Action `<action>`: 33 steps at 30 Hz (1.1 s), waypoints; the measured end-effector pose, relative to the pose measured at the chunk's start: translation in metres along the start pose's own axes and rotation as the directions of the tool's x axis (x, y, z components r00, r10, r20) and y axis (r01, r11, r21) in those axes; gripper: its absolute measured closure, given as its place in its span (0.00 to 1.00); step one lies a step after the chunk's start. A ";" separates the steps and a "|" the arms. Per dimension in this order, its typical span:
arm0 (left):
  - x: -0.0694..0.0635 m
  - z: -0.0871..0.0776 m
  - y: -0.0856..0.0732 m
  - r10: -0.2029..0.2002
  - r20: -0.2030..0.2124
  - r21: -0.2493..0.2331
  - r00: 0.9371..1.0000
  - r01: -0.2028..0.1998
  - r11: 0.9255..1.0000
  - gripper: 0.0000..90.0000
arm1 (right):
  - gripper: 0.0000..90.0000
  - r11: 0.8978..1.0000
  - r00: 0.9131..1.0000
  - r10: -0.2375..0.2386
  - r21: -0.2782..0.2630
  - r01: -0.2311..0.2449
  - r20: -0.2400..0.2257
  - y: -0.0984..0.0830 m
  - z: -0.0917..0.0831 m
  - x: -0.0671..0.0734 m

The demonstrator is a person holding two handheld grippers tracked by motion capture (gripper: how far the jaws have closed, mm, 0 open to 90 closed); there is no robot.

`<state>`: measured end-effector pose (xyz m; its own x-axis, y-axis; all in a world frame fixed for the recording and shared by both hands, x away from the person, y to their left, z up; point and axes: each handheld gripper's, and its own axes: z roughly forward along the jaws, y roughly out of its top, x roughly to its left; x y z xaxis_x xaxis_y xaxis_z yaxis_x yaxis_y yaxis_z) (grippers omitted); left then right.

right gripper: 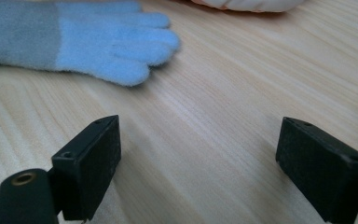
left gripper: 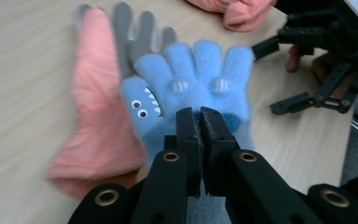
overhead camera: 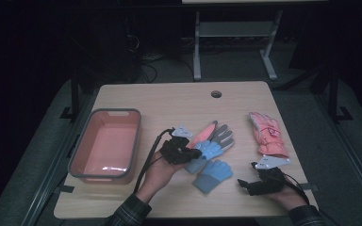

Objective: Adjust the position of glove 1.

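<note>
The jaws of the left gripper (left gripper: 200,116) are seen pressed together on the cuff end of a blue monster-face glove (left gripper: 193,81), which is pinched between the pads. That glove is laid partly over a pink and grey glove (left gripper: 100,88), whose grey fingers stick out beyond the blue ones. A second blue glove (overhead camera: 212,174) is found just beside the held glove, on the person's side of it, flat on the wooden table (overhead camera: 169,101). The right gripper (right gripper: 198,163) is held with its jaws wide apart above bare wood, with nothing between them, near that second glove. A pink padded glove (overhead camera: 267,134) lies farther off from the held glove, beyond the right gripper. A pink bin (overhead camera: 82,150) stands on the opposite side of the held glove.
</note>
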<state>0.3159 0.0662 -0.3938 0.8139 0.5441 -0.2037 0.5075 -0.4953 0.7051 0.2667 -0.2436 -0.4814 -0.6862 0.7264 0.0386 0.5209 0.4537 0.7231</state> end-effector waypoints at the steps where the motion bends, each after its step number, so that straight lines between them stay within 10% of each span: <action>1: -0.003 0.003 -0.001 0.001 0.002 0.006 1.000 -0.001 1.000 0.96 | 0.15 1.000 1.000 0.000 0.000 0.000 0.000 0.000 0.000 0.000; 23: -0.025 0.052 -0.021 0.018 0.022 0.119 1.000 -0.021 0.993 0.95 | 0.15 1.000 1.000 0.000 0.001 0.000 0.000 0.000 0.000 0.000; 33: -0.022 0.032 -0.031 0.069 0.054 0.114 0.996 -0.074 0.991 0.44 | 0.16 1.000 1.000 0.008 0.028 -0.007 -0.009 0.003 -0.002 0.000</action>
<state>0.2914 0.0472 -0.4328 0.8609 0.4716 -0.1912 0.4745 -0.6083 0.6363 0.2677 -0.2434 -0.4777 -0.6869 0.7250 0.0505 0.5399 0.4625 0.7033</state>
